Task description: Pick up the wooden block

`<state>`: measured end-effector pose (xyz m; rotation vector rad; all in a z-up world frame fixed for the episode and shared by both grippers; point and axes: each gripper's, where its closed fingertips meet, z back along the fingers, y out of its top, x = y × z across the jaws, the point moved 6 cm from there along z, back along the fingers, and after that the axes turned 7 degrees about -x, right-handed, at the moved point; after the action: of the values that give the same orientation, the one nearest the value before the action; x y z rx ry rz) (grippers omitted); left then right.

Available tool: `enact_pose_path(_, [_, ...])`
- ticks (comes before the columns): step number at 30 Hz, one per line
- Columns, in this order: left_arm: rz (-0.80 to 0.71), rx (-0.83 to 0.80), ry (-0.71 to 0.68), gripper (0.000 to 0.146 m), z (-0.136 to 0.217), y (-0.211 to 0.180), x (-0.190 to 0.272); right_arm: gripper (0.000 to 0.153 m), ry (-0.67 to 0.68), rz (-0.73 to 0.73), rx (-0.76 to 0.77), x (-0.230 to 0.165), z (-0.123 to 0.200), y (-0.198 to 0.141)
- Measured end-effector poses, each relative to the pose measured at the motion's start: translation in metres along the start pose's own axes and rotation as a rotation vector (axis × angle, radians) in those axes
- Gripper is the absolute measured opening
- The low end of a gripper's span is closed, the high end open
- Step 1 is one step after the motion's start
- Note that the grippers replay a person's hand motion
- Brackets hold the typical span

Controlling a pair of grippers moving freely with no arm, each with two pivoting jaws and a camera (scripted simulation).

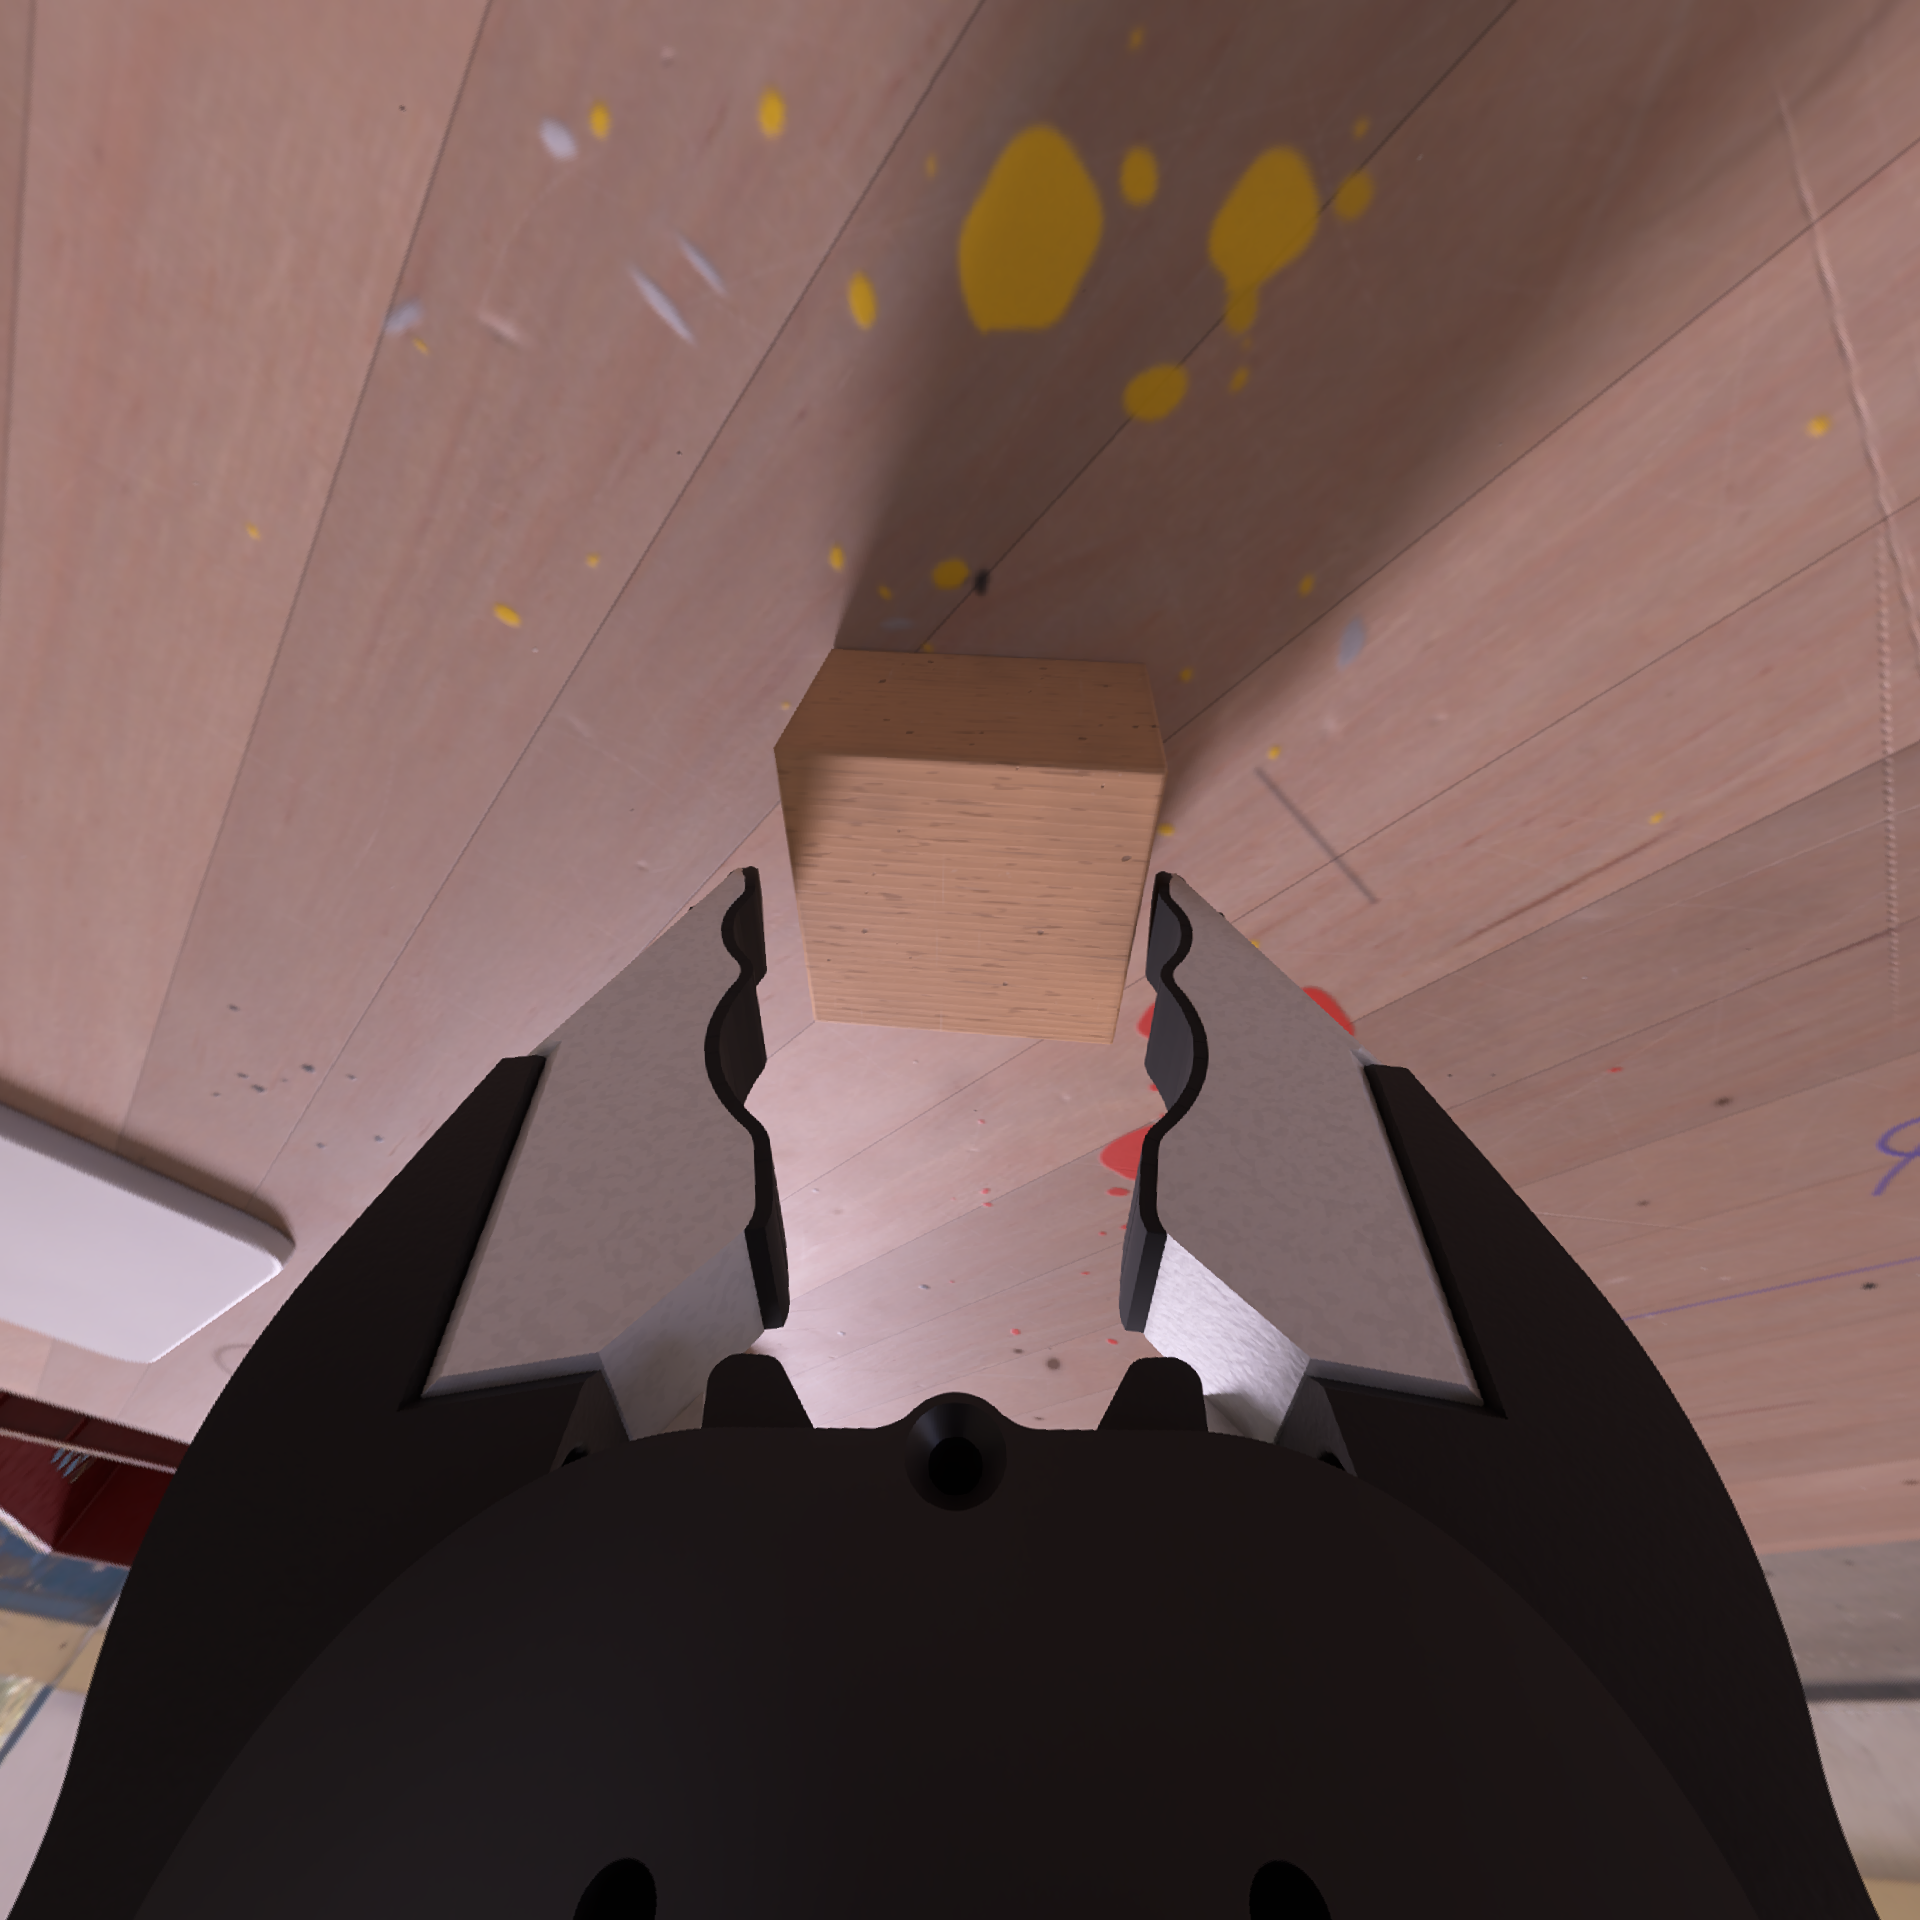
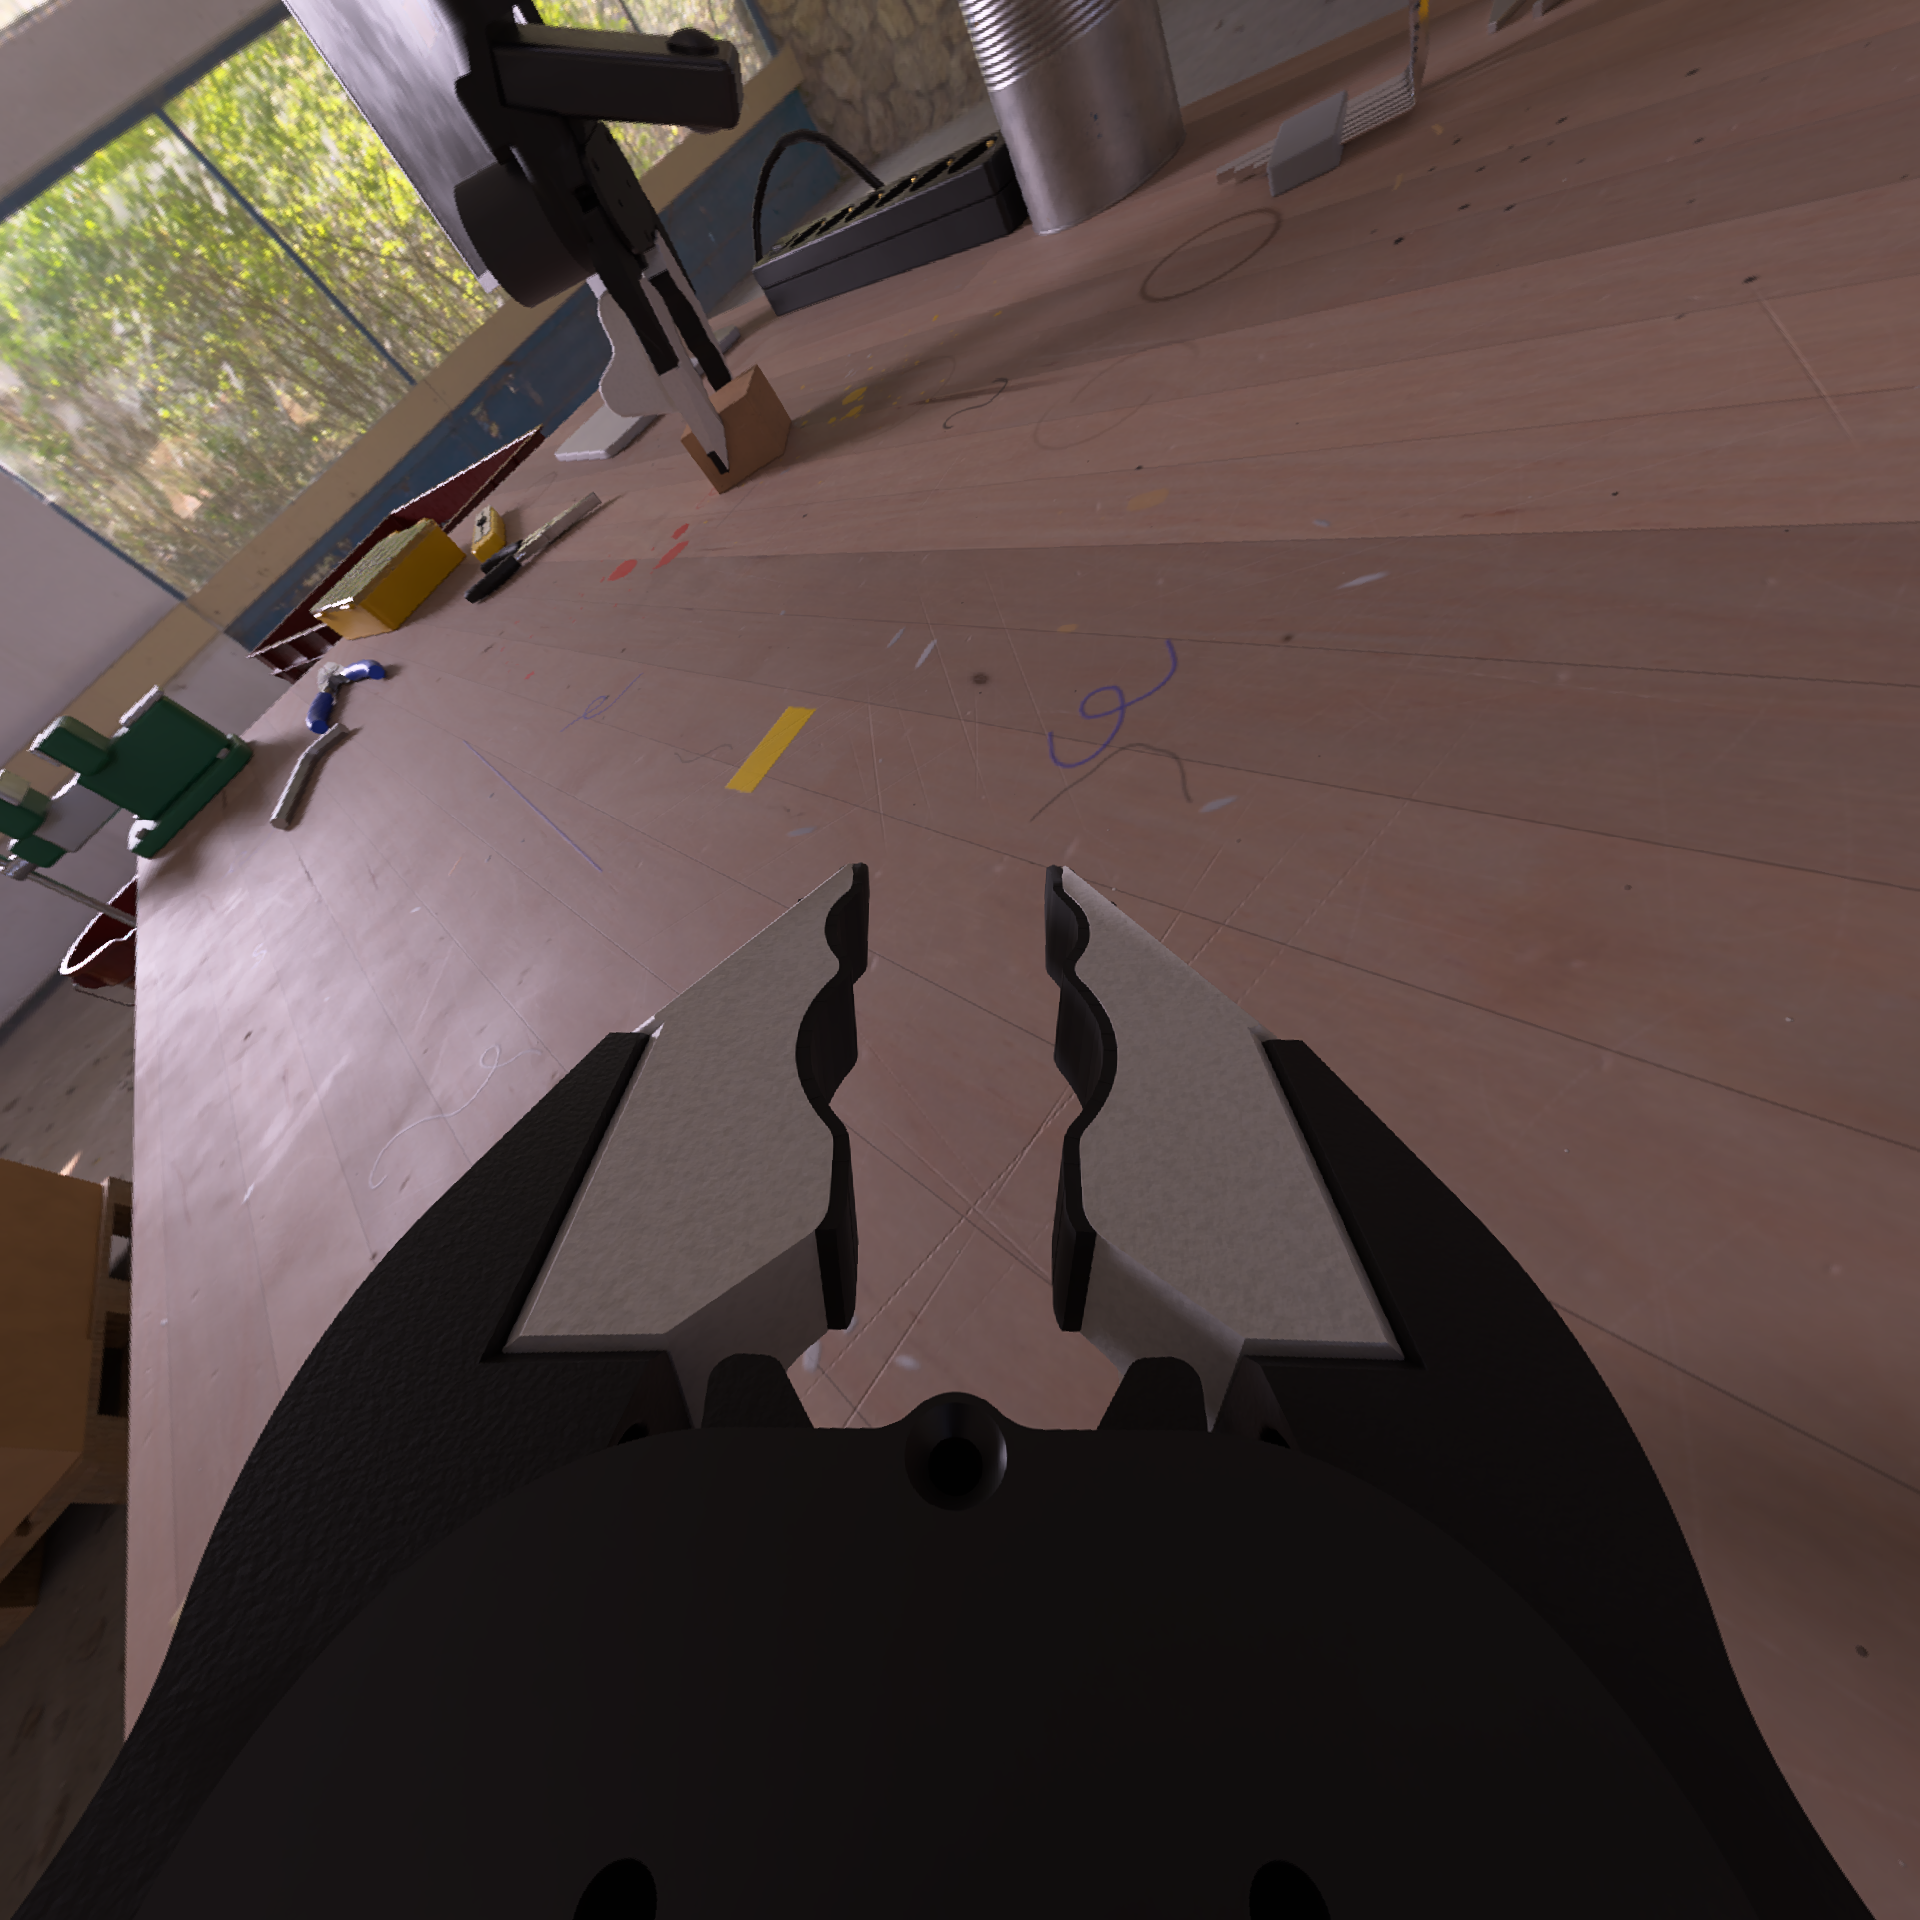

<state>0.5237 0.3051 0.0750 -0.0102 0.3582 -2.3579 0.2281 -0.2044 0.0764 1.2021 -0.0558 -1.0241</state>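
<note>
Wooden block [image 1: 966,862] upright, roughly cubic

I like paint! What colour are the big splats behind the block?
Yellow. The big paint splats beyond the wooden block show best in the left wrist view.

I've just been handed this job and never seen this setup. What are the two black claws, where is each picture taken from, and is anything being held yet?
Each picture comes from a camera on one two-finger gripper, looking along its fingers. In the left wrist view, the left gripper is open, its fingertips either side of the light-brown wooden block standing on the paint-spattered wooden table; no contact shows. The right gripper is open over bare table, holding nothing. Its view also shows the left gripper farther off at the block.
</note>
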Motion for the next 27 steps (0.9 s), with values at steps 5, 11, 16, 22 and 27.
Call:
enact_pose_path(5, [-0.032,0.000,-0.024,0.065,0.000,0.001,0.002,0.034,0.039,-0.008,-0.018,-0.003,-0.002,-0.001])
enact_pose_path(11, [-0.087,0.056,-0.051,0.065,0.017,-0.005,0.005,0.034,0.065,0.009,-0.002,-0.009,-0.002,0.002])
enact_pose_path(16, [-0.121,0.223,-0.183,0.065,0.098,-0.027,0.014,0.034,0.163,0.178,0.063,-0.037,-0.005,0.013])
enact_pose_path(22, [-0.195,0.349,-0.268,0.065,0.180,-0.053,0.072,0.043,0.108,0.483,0.053,-0.077,-0.037,0.032])
enact_pose_path(27, [-0.193,0.360,-0.260,0.065,0.207,-0.064,0.131,0.054,0.074,0.749,0.013,-0.119,-0.074,0.066])
